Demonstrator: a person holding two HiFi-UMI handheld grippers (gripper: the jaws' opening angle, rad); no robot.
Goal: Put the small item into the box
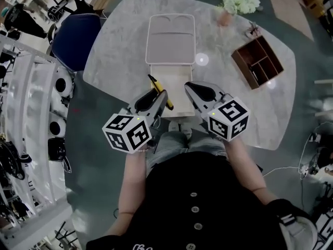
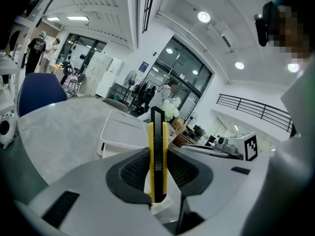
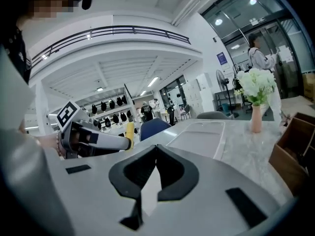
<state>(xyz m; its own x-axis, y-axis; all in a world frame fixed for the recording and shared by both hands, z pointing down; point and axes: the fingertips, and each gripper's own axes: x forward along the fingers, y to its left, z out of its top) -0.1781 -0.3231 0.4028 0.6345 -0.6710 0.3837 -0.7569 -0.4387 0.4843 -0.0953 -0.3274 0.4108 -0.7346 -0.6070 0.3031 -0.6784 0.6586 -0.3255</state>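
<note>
A yellow and black utility knife (image 1: 158, 90) (image 2: 157, 146) stands upright between the jaws of my left gripper (image 1: 157, 100) (image 2: 157, 173), which is shut on it. The knife's tip hangs over the near left corner of the open white box (image 1: 153, 85) on the marble table; the box lid (image 1: 170, 40) is folded back behind it. My right gripper (image 1: 194, 93) (image 3: 157, 149) is beside the left one, at the box's near right corner, shut with nothing between its jaws. The right gripper view shows the left gripper (image 3: 98, 140) with the knife's yellow end (image 3: 130, 132).
A brown wooden divided tray (image 1: 257, 60) lies at the table's right. A vase of white flowers (image 1: 237, 1) stands at the far side. A blue chair (image 1: 78, 38) is at the table's left. The table's near edge (image 1: 177, 120) runs just under both grippers.
</note>
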